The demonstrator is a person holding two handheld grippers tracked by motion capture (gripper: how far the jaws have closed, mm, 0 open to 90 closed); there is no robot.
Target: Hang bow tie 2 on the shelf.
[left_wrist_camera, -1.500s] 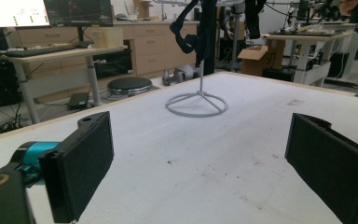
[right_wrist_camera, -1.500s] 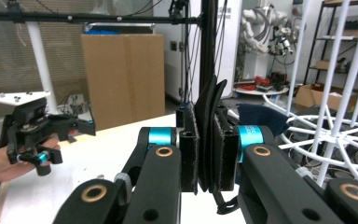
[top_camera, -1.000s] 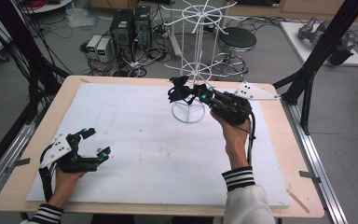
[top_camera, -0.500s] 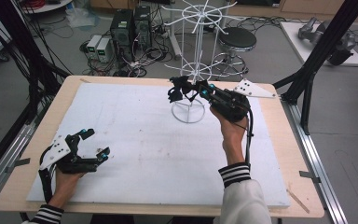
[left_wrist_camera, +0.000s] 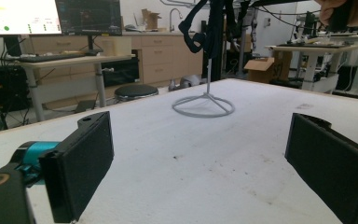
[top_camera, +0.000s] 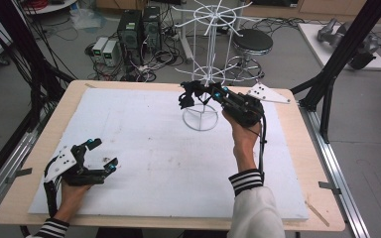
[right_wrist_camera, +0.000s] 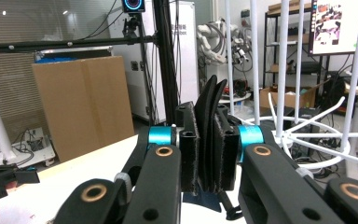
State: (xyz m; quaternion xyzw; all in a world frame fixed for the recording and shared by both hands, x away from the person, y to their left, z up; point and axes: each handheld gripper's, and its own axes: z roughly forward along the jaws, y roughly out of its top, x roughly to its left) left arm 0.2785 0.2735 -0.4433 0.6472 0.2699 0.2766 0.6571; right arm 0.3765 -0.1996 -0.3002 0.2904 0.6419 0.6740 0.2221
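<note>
Right now, my right gripper [top_camera: 191,96] clamped tight on black curved strap-like thing [right_wrist_camera: 211,135], held up beside central pole of white wire rack [top_camera: 201,106] at far table edge. I'd raise gently, loop strap over rack arm before releasing. Left gripper [top_camera: 101,156] idle, jaws wide, nothing between, resting on white foam board [top_camera: 144,148].

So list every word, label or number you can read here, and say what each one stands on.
Nothing can be read.
Monitors in the left gripper view: text and charts too small and blurred.
Screen in the right gripper view: pictures, no legible words.
White panel behind the black post: a line of print, too blurred.
Cardboard box: no print visible.
</note>
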